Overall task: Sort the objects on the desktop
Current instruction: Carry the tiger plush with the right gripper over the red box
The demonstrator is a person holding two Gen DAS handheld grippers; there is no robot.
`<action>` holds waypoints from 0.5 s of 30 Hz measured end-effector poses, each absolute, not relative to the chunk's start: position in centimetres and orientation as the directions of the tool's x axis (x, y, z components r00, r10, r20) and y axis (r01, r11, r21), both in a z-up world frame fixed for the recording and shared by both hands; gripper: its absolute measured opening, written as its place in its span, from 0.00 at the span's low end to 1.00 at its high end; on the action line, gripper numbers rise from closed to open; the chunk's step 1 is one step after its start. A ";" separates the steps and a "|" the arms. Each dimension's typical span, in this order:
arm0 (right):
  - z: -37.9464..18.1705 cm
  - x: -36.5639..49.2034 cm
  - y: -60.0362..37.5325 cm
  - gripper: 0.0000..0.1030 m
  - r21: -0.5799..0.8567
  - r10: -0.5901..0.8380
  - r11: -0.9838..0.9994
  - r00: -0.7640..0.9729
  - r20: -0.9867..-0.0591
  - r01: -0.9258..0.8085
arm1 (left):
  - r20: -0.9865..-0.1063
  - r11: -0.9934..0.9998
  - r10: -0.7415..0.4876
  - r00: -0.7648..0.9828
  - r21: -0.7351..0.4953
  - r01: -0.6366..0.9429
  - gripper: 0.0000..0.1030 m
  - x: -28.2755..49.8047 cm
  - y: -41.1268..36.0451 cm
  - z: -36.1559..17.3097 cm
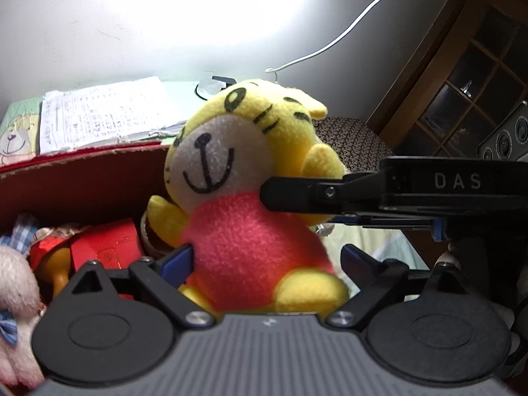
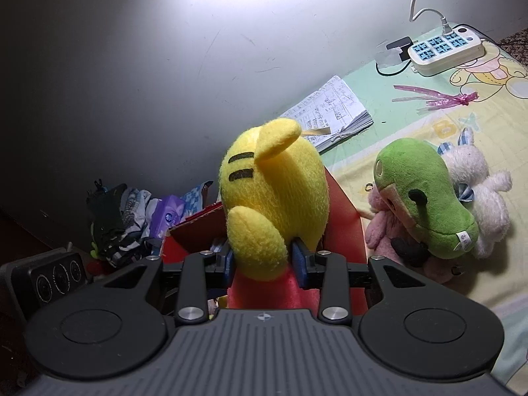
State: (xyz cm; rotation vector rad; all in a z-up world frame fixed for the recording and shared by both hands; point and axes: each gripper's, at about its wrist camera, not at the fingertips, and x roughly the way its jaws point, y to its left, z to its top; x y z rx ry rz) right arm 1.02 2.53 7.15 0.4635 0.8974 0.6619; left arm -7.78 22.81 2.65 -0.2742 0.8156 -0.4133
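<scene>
The right gripper [image 2: 263,260] is clamped on the tiger plush [image 2: 274,194], its blue pads [image 2: 298,260] pressing either side of the toy where the yellow arm meets the body. The left gripper [image 1: 265,260] has its fingers [image 1: 178,260] spread to either side of the same tiger plush [image 1: 241,178]; its left pad is at the toy's red belly, the right one stands apart, so it is released rather than gripping. The plush is held above the red box [image 1: 82,178], facing the left camera. Inside the box lie a red packet [image 1: 105,247], an orange toy [image 1: 57,264] and bits of checked cloth [image 1: 19,234]. Beyond the box, a stack of written papers [image 2: 333,112] rests on the green mat [image 2: 379,99], with a green plush [image 2: 425,191], a pink plush [image 2: 382,227] and a white plush [image 2: 475,184] beside the box and a power strip [image 2: 445,49] farther back.
</scene>
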 end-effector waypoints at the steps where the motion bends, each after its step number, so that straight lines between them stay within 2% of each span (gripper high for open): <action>1: 7.1 1.1 2.7 0.36 0.617 0.693 0.715 0.445 -0.567 -0.328 | -0.648 0.885 -0.459 0.608 -0.391 0.252 0.91 -7.7 22.8 2.4; 15: 7.1 1.2 6.6 0.36 0.499 0.639 0.766 0.396 -0.659 -0.406 | -0.678 0.861 -0.502 0.536 -0.452 0.235 0.91 -7.2 24.1 -0.3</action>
